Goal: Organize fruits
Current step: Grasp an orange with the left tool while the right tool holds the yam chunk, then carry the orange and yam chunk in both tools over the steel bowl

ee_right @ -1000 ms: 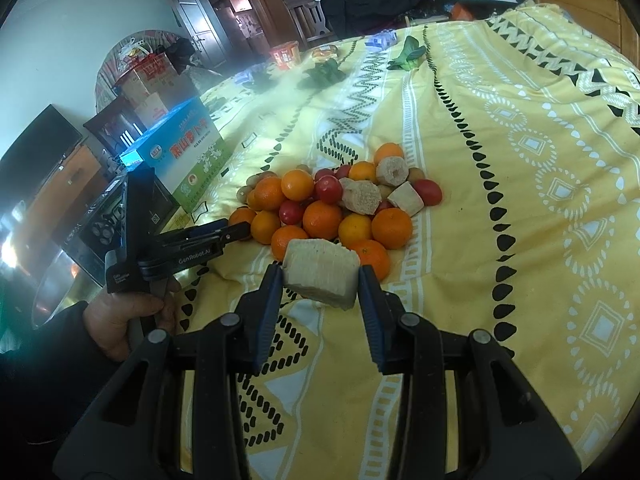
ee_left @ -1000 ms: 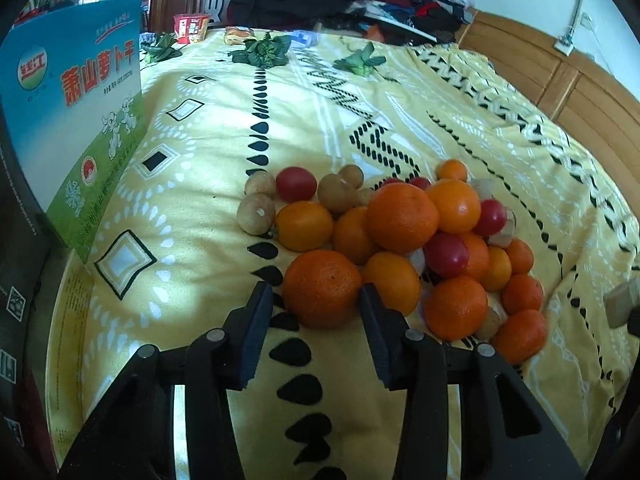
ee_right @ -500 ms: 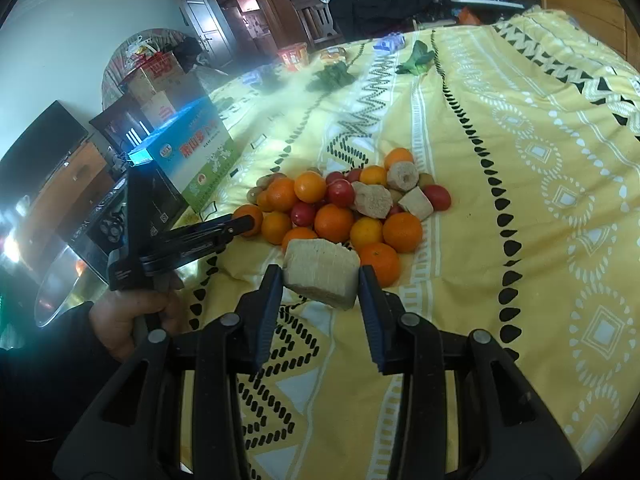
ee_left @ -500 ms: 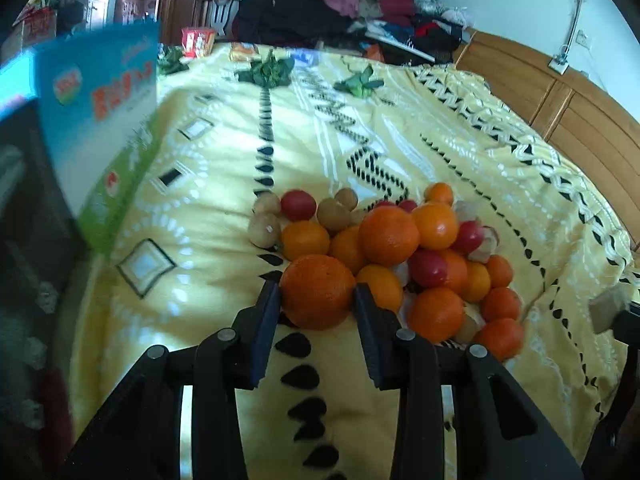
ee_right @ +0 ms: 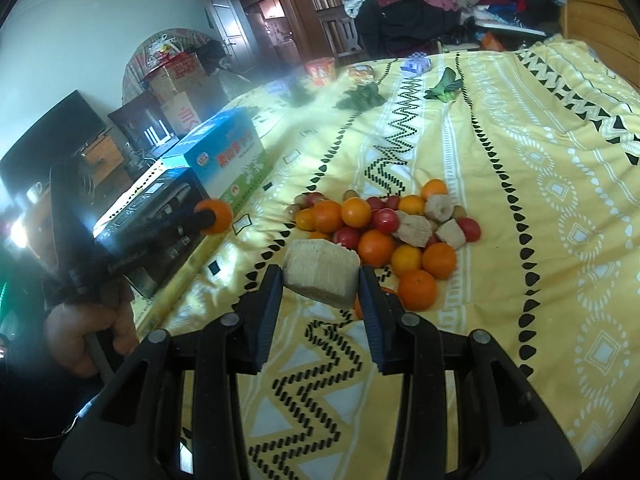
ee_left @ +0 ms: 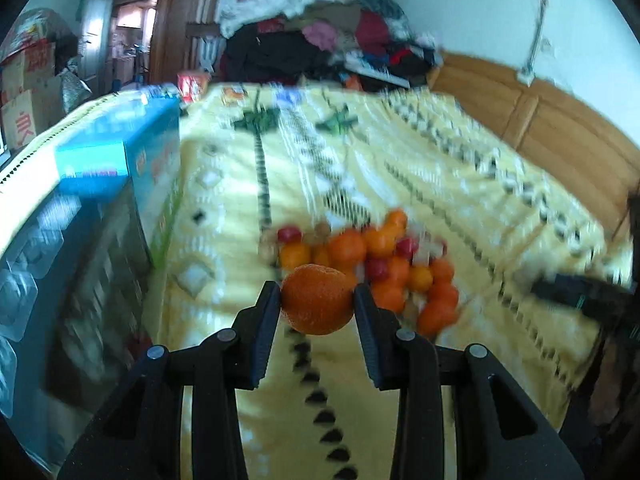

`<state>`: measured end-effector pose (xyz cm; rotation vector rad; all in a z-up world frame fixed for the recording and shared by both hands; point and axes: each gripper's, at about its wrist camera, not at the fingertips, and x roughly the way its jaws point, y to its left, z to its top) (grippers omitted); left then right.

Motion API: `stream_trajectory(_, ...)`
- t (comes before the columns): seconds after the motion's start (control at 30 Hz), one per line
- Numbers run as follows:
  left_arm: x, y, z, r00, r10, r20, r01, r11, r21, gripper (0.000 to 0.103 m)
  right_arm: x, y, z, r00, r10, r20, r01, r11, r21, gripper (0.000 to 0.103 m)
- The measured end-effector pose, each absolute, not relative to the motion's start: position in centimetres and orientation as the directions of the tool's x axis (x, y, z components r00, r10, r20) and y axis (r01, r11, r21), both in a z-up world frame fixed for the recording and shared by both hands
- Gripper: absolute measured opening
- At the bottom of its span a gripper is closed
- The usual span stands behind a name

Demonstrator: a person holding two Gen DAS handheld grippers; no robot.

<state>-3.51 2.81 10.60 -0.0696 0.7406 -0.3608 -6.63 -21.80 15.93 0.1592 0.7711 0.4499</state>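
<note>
My left gripper [ee_left: 317,300] is shut on a large orange [ee_left: 317,299] and holds it in the air above the yellow patterned bedspread [ee_left: 400,168]. From the right wrist view that same orange [ee_right: 218,216] hangs beside the boxes at the left, with a hand [ee_right: 92,328] on the handle. My right gripper [ee_right: 321,278] is shut on a pale, beige cut chunk [ee_right: 322,272]. Past it lies the fruit pile [ee_right: 380,228]: oranges, small red fruits, brown round ones and more beige chunks. The left wrist view is blurred.
A blue and green carton [ee_right: 224,160] and a dark box [ee_right: 160,208] stand along the bed's left edge. Leafy greens [ee_right: 362,96] and small packets lie at the far end. Clothes are heaped beyond the bed; a wooden headboard [ee_left: 540,120] runs along the right.
The left gripper closed on the large orange, lifted it off the bedspread and carried it up and left, away from the pile. The right gripper rose slightly, still holding its chunk.
</note>
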Motion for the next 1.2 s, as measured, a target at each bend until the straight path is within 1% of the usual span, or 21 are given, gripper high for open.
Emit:
stream_trajectory(0.07,-3.8,2.8,7.8,0.63,-0.337,-0.7,0.294,0.937,-0.187,0.039,-7.1,-21.7,15.6,0.622,0.447,-0.643,-0.327,0.894,0.306,0.039)
stream_trajectory(0.17,-4.2,3.2,4.7,0.585,-0.324,-0.744,0.273,0.942,-0.195,0.039,-7.6,-21.7,15.0,0.61,0.443,-0.657,-0.315,0.896,0.312,0.039)
stream_trajectory(0.33,-5.1,3.2,4.5,0.61,-0.337,-0.717,0.281,0.938,-0.202,0.039,-8.2,-22.1,14.9,0.606,0.432,-0.668,-0.309,0.902,0.302,0.039)
stream_trajectory(0.4,-5.2,3.1,4.4,0.617,-0.346,-0.707,0.288,0.935,-0.206,0.045,-8.0,-22.2,14.9,0.609,0.431,-0.666,-0.306,0.902,0.304,0.039)
stream_trajectory(0.47,-5.2,3.2,4.2,0.62,-0.352,-0.701,0.293,0.933,-0.208,0.053,-8.0,-22.1,14.9,0.608,0.435,-0.664,-0.307,0.9,0.308,0.039)
stream_trajectory(0.53,-5.1,3.0,3.8,0.62,-0.346,-0.705,0.291,0.935,-0.202,0.057,-8.0,-21.8,14.8,0.605,0.441,-0.663,-0.313,0.897,0.311,0.039)
stream_trajectory(0.57,-5.0,3.0,3.6,0.617,-0.343,-0.709,0.288,0.936,-0.202,0.058,-8.0,-21.7,14.8,0.602,0.445,-0.663,-0.318,0.895,0.312,0.039)
stream_trajectory(0.67,-4.6,3.0,3.0,0.592,-0.344,-0.729,0.281,0.936,-0.213,0.056,-7.9,-21.3,14.6,0.593,0.451,-0.667,-0.327,0.892,0.312,0.039)
stream_trajectory(0.7,-4.5,3.1,3.0,0.587,-0.347,-0.732,0.278,0.935,-0.22,0.051,-7.9,-21.2,14.5,0.591,0.451,-0.669,-0.328,0.892,0.312,0.039)
stream_trajectory(0.73,-4.4,3.1,2.9,0.587,-0.341,-0.734,0.273,0.937,-0.218,0.043,-7.8,-21.1,14.5,0.59,0.452,-0.669,-0.328,0.891,0.312,0.039)
stream_trajectory(0.8,-4.4,3.3,3.0,0.586,-0.346,-0.733,0.269,0.936,-0.227,0.043,-7.8,-21.0,14.5,0.591,0.451,-0.668,-0.329,0.892,0.311,0.039)
stream_trajectory(0.9,-4.5,3.3,3.4,0.593,-0.352,-0.725,0.273,0.934,-0.23,0.042,-7.8,-20.8,14.7,0.594,0.449,-0.667,-0.33,0.893,0.307,0.039)
stream_trajectory(0.97,-5.0,3.5,4.5,0.614,-0.36,-0.703,0.274,0.932,-0.238,0.042,-7.9,-20.5,15.0,0.598,0.449,-0.664,-0.335,0.892,0.303,0.039)
stream_trajectory(1.1,-7.0,5.0,9.1,0.694,-0.372,-0.616,0.283,0.928,-0.241,0.042,-7.7,-19.1,16.4,0.604,0.462,-0.649,-0.369,0.884,0.286,0.039)
stream_trajectory(1.2,-8.9,7.6,12.7,0.755,-0.346,-0.557,0.254,0.937,-0.239,0.042,-7.4,-17.0,18.0,0.61,0.488,-0.624,-0.414,0.868,0.274,0.039)
